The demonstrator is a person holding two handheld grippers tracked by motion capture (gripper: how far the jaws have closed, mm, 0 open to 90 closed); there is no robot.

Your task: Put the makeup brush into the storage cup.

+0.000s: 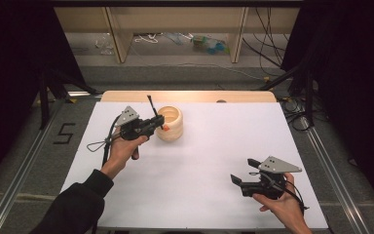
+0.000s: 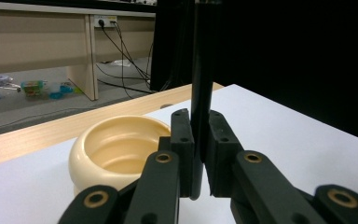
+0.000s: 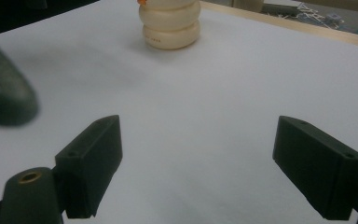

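A cream ribbed bowl [image 1: 171, 122] stands on the white table sheet [image 1: 214, 151] toward the back, left of centre. My left gripper [image 1: 158, 121] hovers at the bowl's left side, shut on a thin black rod [image 1: 151, 105] that stands nearly upright. In the left gripper view the rod [image 2: 201, 70] is pinched between the pads of the left gripper [image 2: 198, 122], and the bowl [image 2: 116, 149] sits just behind and to the left, empty as far as I can see. My right gripper [image 1: 241, 173] rests low near the front right, open with nothing between its jaws [image 3: 198, 154]. The bowl [image 3: 170, 23] shows far ahead of it.
A wooden strip [image 1: 190, 96] borders the table's far edge. Beyond it stand bench legs [image 1: 119, 34] with cables and small clutter on the floor. Metal rails [image 1: 24, 165] run along both sides of the table. White sheet lies open between the two grippers.
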